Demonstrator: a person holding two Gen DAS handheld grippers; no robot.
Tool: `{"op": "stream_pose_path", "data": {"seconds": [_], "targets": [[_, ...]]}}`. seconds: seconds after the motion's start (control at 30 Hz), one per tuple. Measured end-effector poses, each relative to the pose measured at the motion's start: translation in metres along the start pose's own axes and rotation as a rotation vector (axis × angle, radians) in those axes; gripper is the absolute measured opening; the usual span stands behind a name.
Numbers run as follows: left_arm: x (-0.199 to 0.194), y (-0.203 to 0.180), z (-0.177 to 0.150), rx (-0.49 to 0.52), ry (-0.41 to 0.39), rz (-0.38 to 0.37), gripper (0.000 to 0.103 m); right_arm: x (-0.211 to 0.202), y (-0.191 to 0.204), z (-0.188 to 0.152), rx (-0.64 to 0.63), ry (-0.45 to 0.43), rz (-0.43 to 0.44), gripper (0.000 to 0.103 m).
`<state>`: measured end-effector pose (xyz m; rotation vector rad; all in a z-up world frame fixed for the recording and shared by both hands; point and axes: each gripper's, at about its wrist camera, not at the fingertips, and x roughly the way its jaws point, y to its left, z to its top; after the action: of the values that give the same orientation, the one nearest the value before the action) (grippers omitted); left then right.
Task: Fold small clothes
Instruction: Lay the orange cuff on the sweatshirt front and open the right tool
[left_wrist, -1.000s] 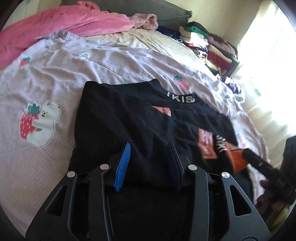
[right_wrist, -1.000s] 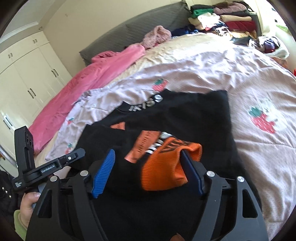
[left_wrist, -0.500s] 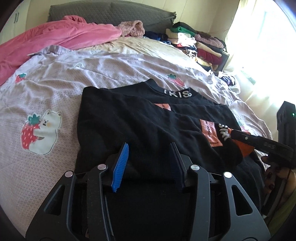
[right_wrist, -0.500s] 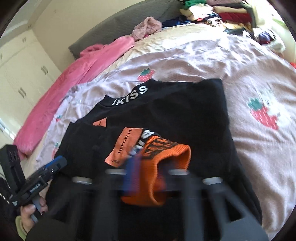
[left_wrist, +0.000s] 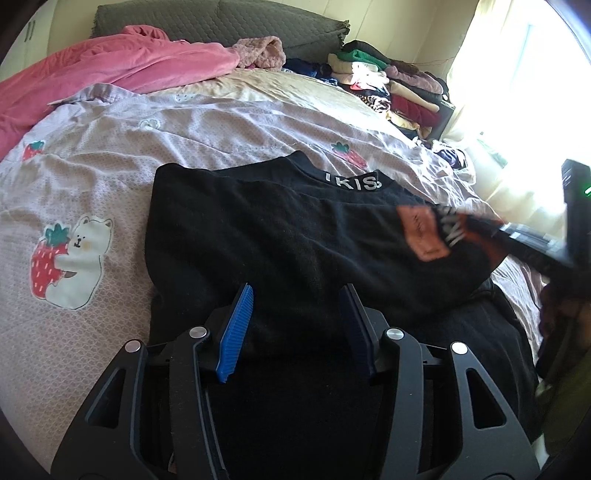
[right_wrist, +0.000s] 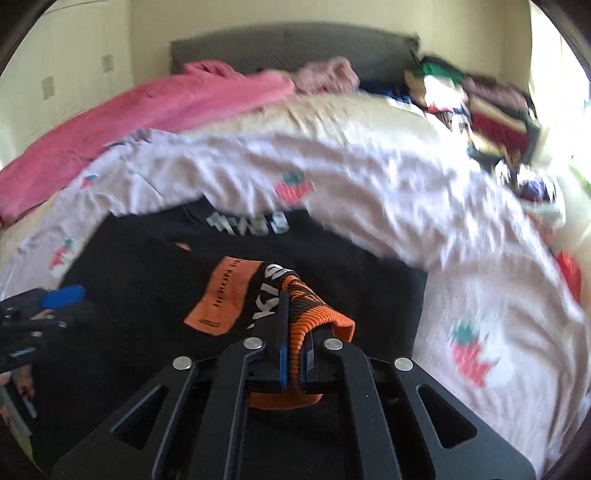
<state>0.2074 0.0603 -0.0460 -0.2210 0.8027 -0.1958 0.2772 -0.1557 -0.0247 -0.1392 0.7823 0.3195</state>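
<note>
A black sweater (left_wrist: 277, 229) with a white-lettered collar lies flat on the lilac strawberry quilt (left_wrist: 110, 155). My left gripper (left_wrist: 297, 290) rests at its near hem. Its jaws are opening, black cloth lies between the blue pads, and they do not press on it. In the right wrist view my right gripper (right_wrist: 295, 321) is shut on the sleeve's orange cuff (right_wrist: 321, 314), holding it just above the sweater's body (right_wrist: 147, 280). An orange patch (right_wrist: 221, 295) shows beside the cuff. The left wrist view shows the right gripper (left_wrist: 517, 236) blurred at the right with the sleeve.
A pink blanket (left_wrist: 110, 70) lies across the far left of the bed by a grey headboard (left_wrist: 221, 22). Stacked folded clothes (left_wrist: 399, 88) sit at the far right corner. A bright window (left_wrist: 524, 92) is on the right. A hand (right_wrist: 22, 384) holds the left gripper.
My right gripper has shut on the orange cuff, rolled, and drawn the sleeve up off the sweater. The left jaws have widened a little; that hand has stayed in place.
</note>
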Motion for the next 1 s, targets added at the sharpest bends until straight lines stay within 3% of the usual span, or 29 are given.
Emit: {"op": "stream_pose_path", "data": {"seconds": [0.07, 0.17, 0.23, 0.3, 0.63, 0.73, 1.0], "targets": [[0.001, 0.000, 0.000, 0.003, 0.006, -0.001, 0.043, 0.012, -0.006, -0.012, 0.037, 0.029, -0.017, 0.008], [0.003, -0.001, -0.001, 0.010, 0.017, -0.002, 0.045, 0.023, -0.014, -0.025, 0.088, 0.057, -0.042, 0.026], [0.005, -0.002, -0.002, 0.016, 0.022, 0.003, 0.045, 0.024, -0.020, -0.029, 0.121, 0.064, -0.048, 0.046], [0.004, -0.002, -0.002, 0.016, 0.024, 0.005, 0.046, 0.020, -0.023, -0.030, 0.132, 0.054, -0.079, 0.058], [-0.001, -0.002, -0.001, 0.024, 0.024, 0.017, 0.047, -0.040, -0.014, -0.018, 0.127, -0.138, -0.005, 0.064], [-0.006, 0.000, 0.000, 0.018, 0.019, 0.028, 0.053, -0.044, -0.005, -0.013, 0.137, -0.139, 0.038, 0.064], [-0.014, 0.012, 0.005, -0.017, 0.018, 0.033, 0.054, -0.031, 0.016, -0.006, 0.148, -0.101, 0.088, 0.065]]}}
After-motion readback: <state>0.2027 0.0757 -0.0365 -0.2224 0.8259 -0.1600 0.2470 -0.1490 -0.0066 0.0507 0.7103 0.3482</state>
